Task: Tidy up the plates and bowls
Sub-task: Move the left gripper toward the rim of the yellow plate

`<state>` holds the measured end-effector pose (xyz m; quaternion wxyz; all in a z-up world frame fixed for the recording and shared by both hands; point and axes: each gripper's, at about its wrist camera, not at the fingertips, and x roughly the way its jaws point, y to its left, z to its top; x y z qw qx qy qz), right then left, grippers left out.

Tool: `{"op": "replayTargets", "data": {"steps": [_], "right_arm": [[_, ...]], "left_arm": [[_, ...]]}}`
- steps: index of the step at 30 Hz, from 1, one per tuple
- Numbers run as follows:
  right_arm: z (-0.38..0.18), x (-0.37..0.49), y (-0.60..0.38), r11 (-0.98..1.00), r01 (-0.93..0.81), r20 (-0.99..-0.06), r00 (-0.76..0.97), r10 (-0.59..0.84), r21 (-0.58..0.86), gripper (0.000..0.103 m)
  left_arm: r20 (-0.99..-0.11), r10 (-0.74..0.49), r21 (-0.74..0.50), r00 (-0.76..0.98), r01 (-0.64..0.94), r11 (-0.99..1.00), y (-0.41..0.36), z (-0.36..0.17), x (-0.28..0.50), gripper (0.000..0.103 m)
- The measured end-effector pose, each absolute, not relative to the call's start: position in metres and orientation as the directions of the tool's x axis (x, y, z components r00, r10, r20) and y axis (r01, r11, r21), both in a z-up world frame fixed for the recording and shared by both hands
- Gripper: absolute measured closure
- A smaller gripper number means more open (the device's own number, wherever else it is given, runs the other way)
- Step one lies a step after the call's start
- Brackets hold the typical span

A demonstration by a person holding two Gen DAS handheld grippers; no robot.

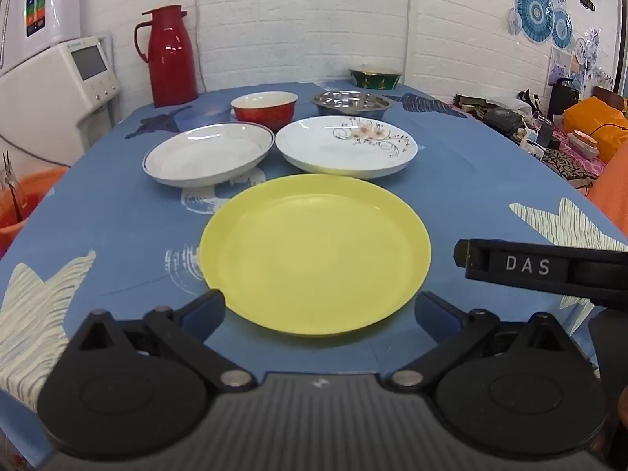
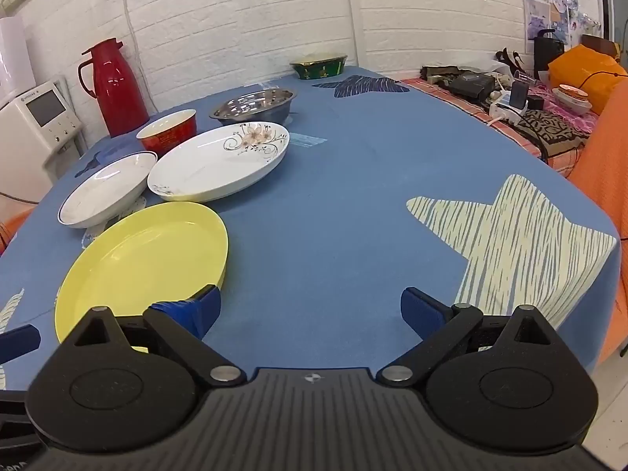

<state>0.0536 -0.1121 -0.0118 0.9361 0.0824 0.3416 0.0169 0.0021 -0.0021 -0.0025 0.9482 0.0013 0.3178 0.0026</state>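
A yellow plate (image 1: 314,253) (image 2: 145,263) lies nearest on the blue table. Behind it sit a white blue-rimmed plate (image 1: 208,153) (image 2: 106,188) and a white flowered plate (image 1: 345,145) (image 2: 219,161). Further back stand a red bowl (image 1: 263,109) (image 2: 168,131), a steel bowl (image 1: 351,103) (image 2: 255,104) and a green bowl (image 1: 375,77) (image 2: 318,65). My left gripper (image 1: 320,310) is open, its fingers either side of the yellow plate's near edge. My right gripper (image 2: 310,306) is open over bare cloth, right of that plate.
A red thermos jug (image 1: 167,55) (image 2: 117,86) stands at the table's (image 2: 353,180) back left, beside a white appliance (image 1: 51,86). Clutter and orange cloth (image 2: 549,110) fill the right side. An orange bucket (image 1: 23,204) sits off the left edge.
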Motion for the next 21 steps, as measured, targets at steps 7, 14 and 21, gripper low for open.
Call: {"op": "replayTargets", "data": {"steps": [7,14,21], "right_arm": [[-0.0104,0.0495,-0.1077,0.989,0.028,-0.613,0.787,0.067,0.144,0.017],[-0.0114,0.0509,-0.1043,0.99,0.023,-0.62,0.781,0.069,0.139,0.017],[-0.0132,0.0525,-0.1023,0.99,0.02,-0.627,0.775,0.071,0.137,0.017]], "left_arm": [[-0.602,0.003,0.002,0.798,-0.002,1.0,-0.0019,-0.0028,-0.0005,0.0],[-0.604,-0.001,-0.008,0.797,-0.005,1.0,0.0028,-0.0016,0.0013,0.0],[-0.606,-0.003,-0.012,0.796,-0.005,1.0,0.0037,-0.0025,0.0018,0.0]]}}
